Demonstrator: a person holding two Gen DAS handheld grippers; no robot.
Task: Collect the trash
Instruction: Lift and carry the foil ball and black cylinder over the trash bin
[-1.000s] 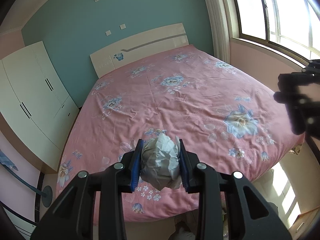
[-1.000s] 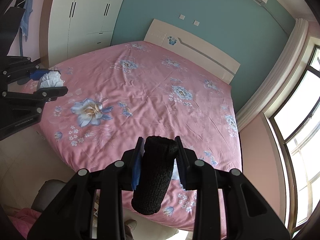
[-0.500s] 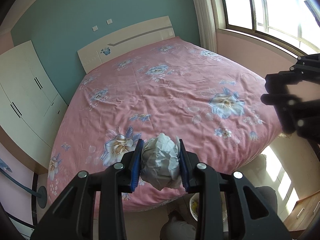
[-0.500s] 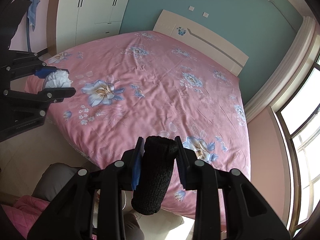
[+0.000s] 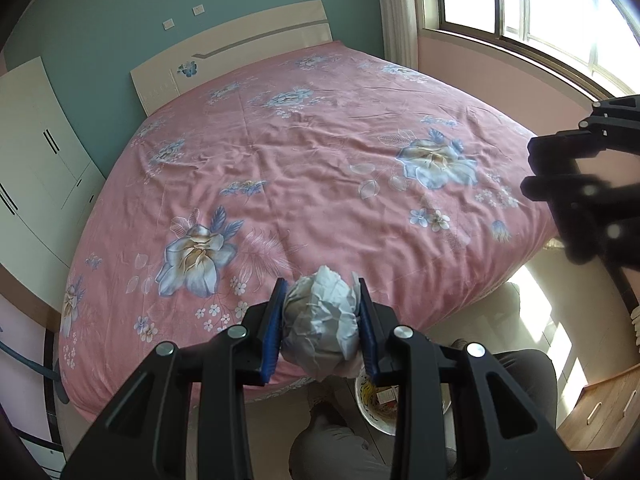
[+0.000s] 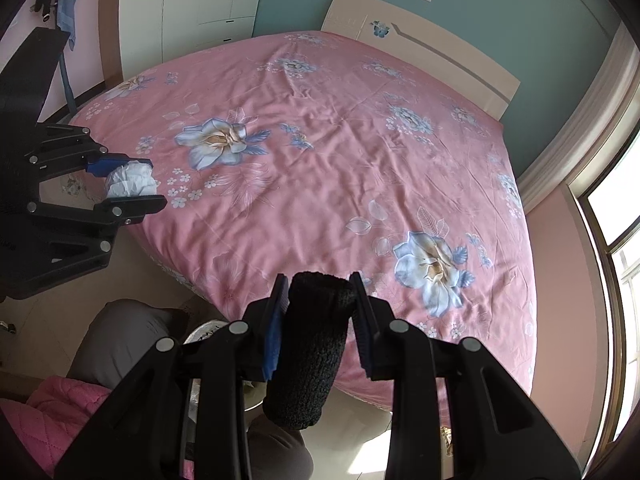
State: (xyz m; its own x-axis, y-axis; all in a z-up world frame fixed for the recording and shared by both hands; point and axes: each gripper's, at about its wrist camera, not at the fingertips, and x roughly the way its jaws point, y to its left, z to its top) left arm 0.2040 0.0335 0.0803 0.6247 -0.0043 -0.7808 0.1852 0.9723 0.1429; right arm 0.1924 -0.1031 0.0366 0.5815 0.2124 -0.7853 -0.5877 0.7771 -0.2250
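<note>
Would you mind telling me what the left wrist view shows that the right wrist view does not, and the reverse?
Only the left wrist view shows the yellow-patterned bin on the floor and a wooden drawer unit. Only the right wrist view shows the black knitted roll clamped in the right gripper and pink quilted fabric. Both show the pink floral bed, the white wardrobe, and the crumpled paper held by the left gripper.

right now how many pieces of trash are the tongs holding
2. A crumpled white paper ball is clamped in the left tongs; a black knit roll is clamped in the right tongs. None shows on the bed; more may lie out of view.
</note>
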